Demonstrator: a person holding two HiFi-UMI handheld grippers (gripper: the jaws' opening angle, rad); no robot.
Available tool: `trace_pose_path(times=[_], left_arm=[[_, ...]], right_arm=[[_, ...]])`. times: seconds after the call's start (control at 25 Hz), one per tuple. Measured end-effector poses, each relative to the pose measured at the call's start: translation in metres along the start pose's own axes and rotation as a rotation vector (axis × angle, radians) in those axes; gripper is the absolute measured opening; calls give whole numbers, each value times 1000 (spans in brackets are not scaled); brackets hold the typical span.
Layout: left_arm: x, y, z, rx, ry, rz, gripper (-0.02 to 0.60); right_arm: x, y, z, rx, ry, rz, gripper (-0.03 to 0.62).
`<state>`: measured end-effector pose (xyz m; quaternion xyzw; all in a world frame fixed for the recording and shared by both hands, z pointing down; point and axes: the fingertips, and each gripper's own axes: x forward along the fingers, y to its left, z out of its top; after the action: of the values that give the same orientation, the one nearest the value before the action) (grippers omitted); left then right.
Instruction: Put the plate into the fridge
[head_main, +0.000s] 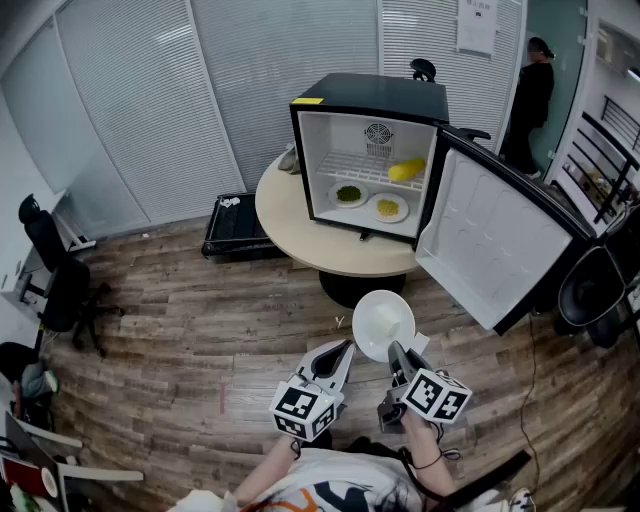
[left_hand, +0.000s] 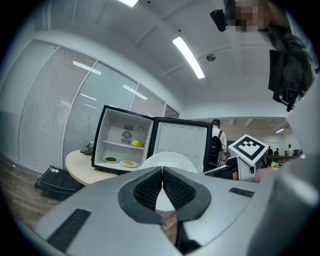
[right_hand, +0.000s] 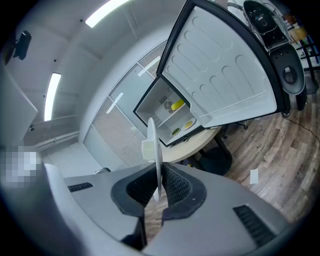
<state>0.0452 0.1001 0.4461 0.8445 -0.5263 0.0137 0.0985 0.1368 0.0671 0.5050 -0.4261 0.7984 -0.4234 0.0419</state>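
While the fridge (head_main: 370, 150) stands open on the far round table (head_main: 300, 240), I see the white plate (head_main: 384, 322) well short of it, near me, above the floor. My right gripper (head_main: 397, 352) is clamped on its rim; my left gripper (head_main: 347, 347), just left, has its jaws together, empty.

round beige table (head_main: 285, 215), open fridge (head_main: 370, 95) on it (door swung wide), wood floor (head_main: 180, 310) beneath

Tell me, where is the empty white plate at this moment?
In the head view the white plate is just below the centre, clamped by its rim in the right gripper, short of the open fridge.
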Motion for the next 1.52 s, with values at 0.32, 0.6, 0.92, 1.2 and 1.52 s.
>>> trace_pose_path(times=[0.32, 0.6, 0.92, 1.2, 1.52], left_arm=[[0, -5, -4, -8, 5, -10, 14], [-3, -7, -5, -6, 11, -12, 14], [7, -1, -6, 2, 19, -15, 14], [31, 26, -12, -4, 47, -17, 14], [76, 69, 2, -5, 64, -59, 14]], right_arm=[[-3, -5, 3, 69, -19, -3, 29], [-2, -11, -3, 125, -2, 2, 29], [11, -20, -2, 173, 13, -2, 30], [39, -23, 8, 196, 20, -6, 31], [88, -30, 28, 220, 9, -44, 31]])
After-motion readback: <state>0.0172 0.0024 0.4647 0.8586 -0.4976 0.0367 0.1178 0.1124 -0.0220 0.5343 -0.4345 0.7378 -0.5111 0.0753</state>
